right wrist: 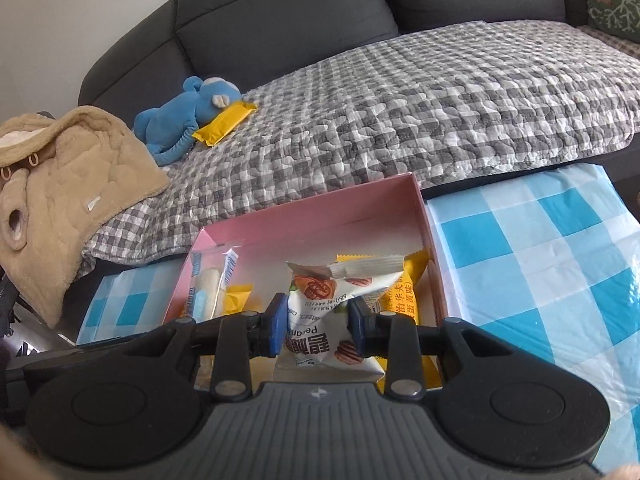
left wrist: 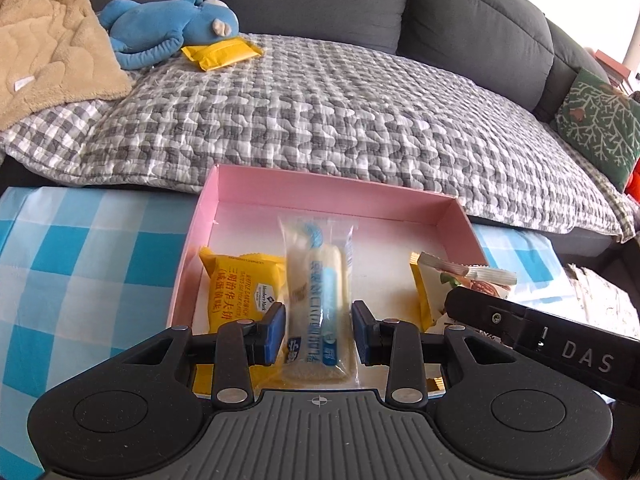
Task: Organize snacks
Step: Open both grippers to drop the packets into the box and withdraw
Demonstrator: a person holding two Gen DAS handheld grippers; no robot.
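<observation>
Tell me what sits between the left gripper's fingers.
In the left wrist view, the clear blue-printed snack pack lies between the left gripper's fingers, inside the pink box.

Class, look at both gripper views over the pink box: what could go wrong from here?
1. The right gripper pinches the puffy pecan packet; squeezing could crush it.
2. Both grippers crowd the pink box; they might collide.
3. The yellow packet beside the blue plush toy on the sofa could be forgotten.
</observation>
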